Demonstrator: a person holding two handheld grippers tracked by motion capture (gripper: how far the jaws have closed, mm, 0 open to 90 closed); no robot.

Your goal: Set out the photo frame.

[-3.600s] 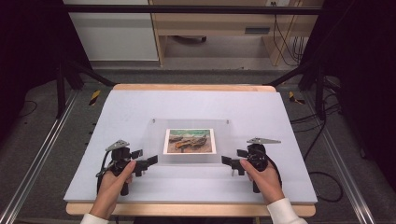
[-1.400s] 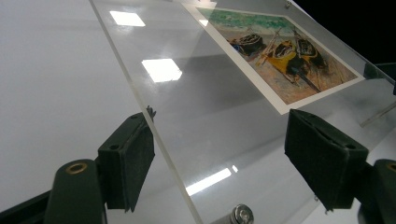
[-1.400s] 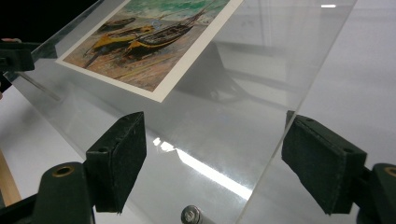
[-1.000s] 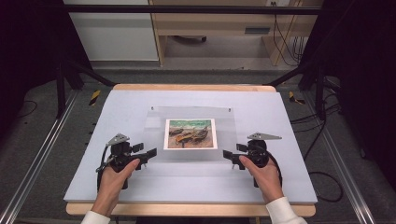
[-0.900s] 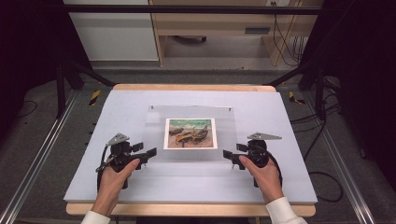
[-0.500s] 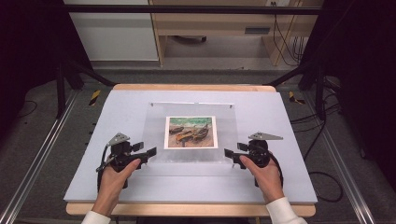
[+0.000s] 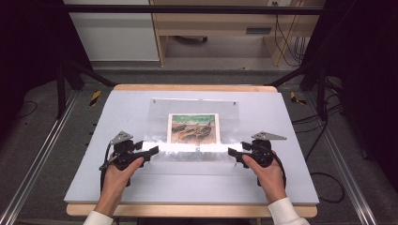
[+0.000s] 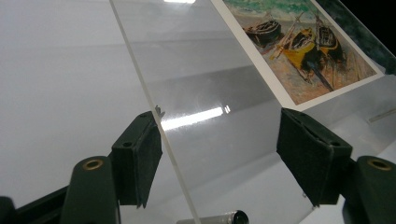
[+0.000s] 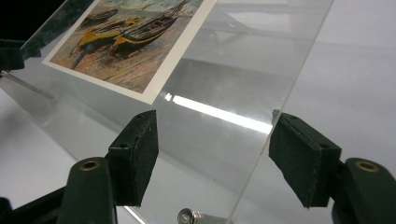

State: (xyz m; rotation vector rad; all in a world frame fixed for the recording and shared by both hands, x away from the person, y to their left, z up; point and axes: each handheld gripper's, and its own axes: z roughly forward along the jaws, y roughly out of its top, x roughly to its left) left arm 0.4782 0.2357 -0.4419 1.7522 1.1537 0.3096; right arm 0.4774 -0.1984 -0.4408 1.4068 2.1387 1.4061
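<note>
Left gripper [image 7: 151, 151] and right gripper [image 7: 231, 152] sit low on the surface [image 7: 117, 117] in the high view, one at 9 o'clock and one at 3 o'clock of the acrylic frame's [image 7: 159, 110] near edge, each touching or just beside a near corner; from here I cannot tell whether they pinch it. That frame lies mid-surface, its near edge glaring and seemingly raised, its far edge toward 12 o'clock, with the print [image 7: 194, 128] at its middle. In the left gripper view the jaws stand apart, the left pad [image 8: 148, 161] just at the sheet's thin edge and the right pad [image 8: 306, 161] over the clear pane [image 8: 210, 93], so the edge lies between them, not clamped; the print [image 8: 299, 42] shows at 1 o'clock and a small metal standoff [image 8: 231, 217] at 6 o'clock. In the right gripper view the jaws are likewise spread, pane [image 9: 233, 84] and its edge between them, the print [image 9: 126, 37] at 11 o'clock, a screw [image 9: 187, 215] at 6 o'clock. I judge the frame stiff, light to moderate, very smooth and so slippery, and prone to scratching or to cracking near the hardware. Best hold: the bare clear margin at both near corners, pads flat on the two faces, clear of the print and screws, with even pressure.
</note>
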